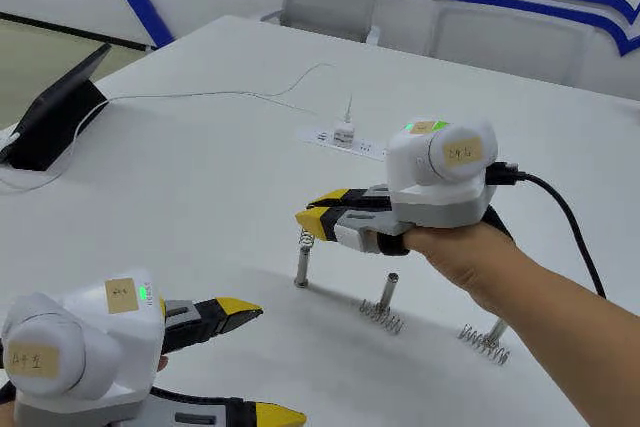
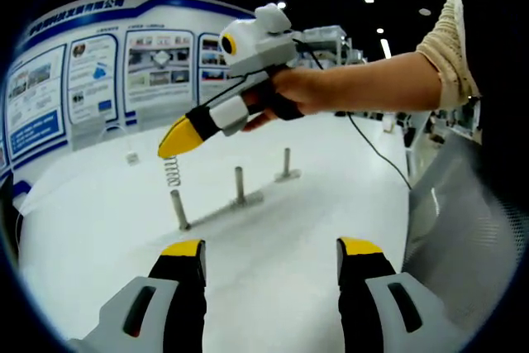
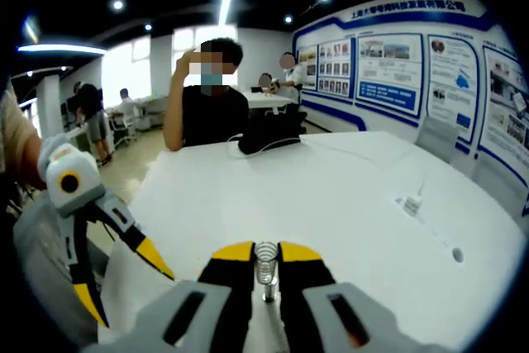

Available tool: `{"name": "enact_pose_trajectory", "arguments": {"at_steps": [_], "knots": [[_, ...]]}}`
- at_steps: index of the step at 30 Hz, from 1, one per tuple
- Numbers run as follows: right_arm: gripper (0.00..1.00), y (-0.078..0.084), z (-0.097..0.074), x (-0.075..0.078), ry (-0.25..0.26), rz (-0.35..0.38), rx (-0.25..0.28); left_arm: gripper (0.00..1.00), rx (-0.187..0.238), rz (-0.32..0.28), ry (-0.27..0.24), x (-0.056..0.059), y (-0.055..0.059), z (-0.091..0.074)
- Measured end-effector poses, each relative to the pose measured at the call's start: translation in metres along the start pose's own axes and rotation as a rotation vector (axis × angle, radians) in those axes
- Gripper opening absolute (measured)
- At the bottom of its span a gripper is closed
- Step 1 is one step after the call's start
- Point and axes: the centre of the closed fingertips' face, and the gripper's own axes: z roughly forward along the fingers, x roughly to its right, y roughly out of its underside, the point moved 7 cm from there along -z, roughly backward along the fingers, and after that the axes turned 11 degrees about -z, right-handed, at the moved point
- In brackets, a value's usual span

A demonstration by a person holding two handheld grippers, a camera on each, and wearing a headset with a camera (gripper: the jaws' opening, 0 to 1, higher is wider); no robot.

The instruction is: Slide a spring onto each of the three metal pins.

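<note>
Smooth white tabletop (image 1: 200,167); right tongs (image 1: 310,219) pinch coiled wire spring (image 1: 308,238) above upright cylindrical metal pin (image 1: 302,269); left tongs (image 2: 270,247) spread.

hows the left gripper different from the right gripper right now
The left gripper is open and empty; the right gripper is shut on a spring. The right gripper is up above the end pin, with the spring hanging over its top; the left gripper sits low, away from it. Both have yellow-tipped black jaws and white bodies.
</note>
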Motion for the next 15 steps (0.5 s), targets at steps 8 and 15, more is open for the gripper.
{"name": "enact_pose_trajectory", "arguments": {"at_steps": [8,15], "knots": [[0.12,0.0037,0.0041,0.0021,0.003,0.011,-0.01,0.65,0.0,-0.01,-0.001,-0.0003,0.0012,-0.0005],[0.12,0.0086,0.0061,0.0022,0.005,0.014,-0.019,0.64,0.002,-0.017,0.001,-0.0002,0.0009,0.0002]]}}
